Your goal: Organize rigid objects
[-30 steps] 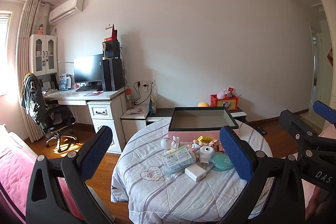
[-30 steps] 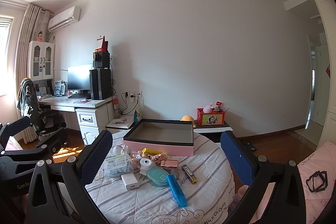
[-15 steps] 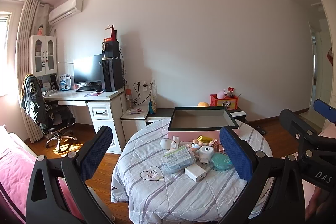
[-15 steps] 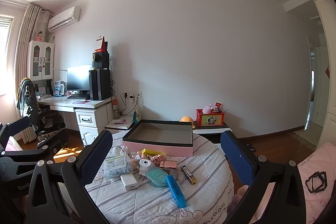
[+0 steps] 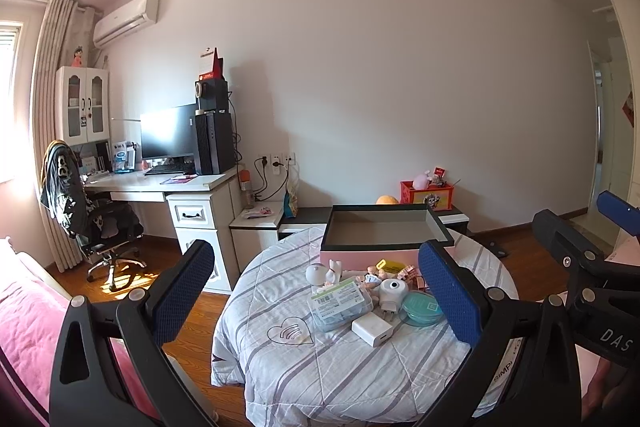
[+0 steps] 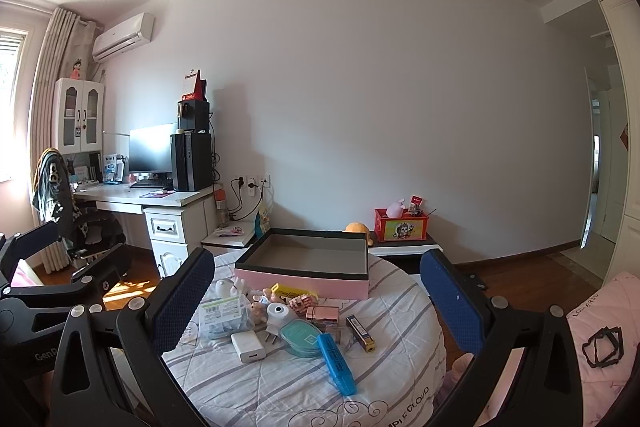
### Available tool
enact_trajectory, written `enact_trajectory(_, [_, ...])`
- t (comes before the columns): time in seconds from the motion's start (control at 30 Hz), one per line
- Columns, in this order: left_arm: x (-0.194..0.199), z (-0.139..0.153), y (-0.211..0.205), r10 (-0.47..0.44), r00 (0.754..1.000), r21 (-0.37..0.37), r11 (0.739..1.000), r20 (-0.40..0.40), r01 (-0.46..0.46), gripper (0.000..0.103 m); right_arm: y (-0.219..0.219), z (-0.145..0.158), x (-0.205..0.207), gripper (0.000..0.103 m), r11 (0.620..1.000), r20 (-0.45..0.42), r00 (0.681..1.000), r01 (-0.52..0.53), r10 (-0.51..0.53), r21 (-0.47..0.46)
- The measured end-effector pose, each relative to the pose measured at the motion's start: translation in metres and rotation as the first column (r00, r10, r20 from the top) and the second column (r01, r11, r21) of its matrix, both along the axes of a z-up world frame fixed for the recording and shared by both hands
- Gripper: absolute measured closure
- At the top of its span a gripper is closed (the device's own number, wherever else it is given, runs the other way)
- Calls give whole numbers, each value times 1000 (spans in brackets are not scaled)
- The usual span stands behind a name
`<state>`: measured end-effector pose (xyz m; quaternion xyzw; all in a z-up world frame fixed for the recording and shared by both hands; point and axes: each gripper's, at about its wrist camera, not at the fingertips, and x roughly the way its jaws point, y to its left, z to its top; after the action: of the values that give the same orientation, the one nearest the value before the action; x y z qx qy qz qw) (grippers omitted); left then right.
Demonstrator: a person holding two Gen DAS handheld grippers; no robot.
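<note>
A round table with a striped cloth (image 5: 280, 367) (image 6: 280, 387) holds an open pink box (image 5: 384, 227) (image 6: 308, 263) at its far side. In front of the box lies a clutter: a white charger block (image 5: 372, 329) (image 6: 248, 346), a white plug adapter (image 5: 392, 293) (image 6: 278, 315), a teal round tin (image 5: 422, 307) (image 6: 306, 335), a clear packet (image 5: 340, 303) (image 6: 224, 313), small figurines, and a blue highlighter (image 6: 337, 363). My left gripper (image 5: 316, 295) and right gripper (image 6: 316, 299) are both open and empty, held back from the table.
A desk with monitor and computer tower (image 5: 192, 183) stands at the left, with an office chair (image 5: 88, 219). A low cabinet behind the table carries a red box (image 5: 426, 195). A pink bed (image 5: 24, 327) is at the near left. A doorway (image 6: 600, 187) is at the right.
</note>
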<state>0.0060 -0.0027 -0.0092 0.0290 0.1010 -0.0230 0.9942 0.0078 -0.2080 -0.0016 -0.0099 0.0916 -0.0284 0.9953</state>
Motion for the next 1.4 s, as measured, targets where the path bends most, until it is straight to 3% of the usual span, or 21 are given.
enact_trajectory(0.73, [9, -6, 2, -3, 1000, -4, 1000, -25, 3, 0, -2, -7, 4, 0, 1000, -16, 1000, 5, -5, 7])
enact_trajectory(1.1, [61, -56, 15, -16, 985, -23, 1000, -169, 13, 0, -19, -51, 41, 0, 1000, -131, 991, 10, -7, 19])
enact_trajectory(1.4, [117, -114, 7, -26, 936, -20, 1000, -350, 20, 0, -45, -109, 85, 0, 999, -282, 959, 5, 5, 35])
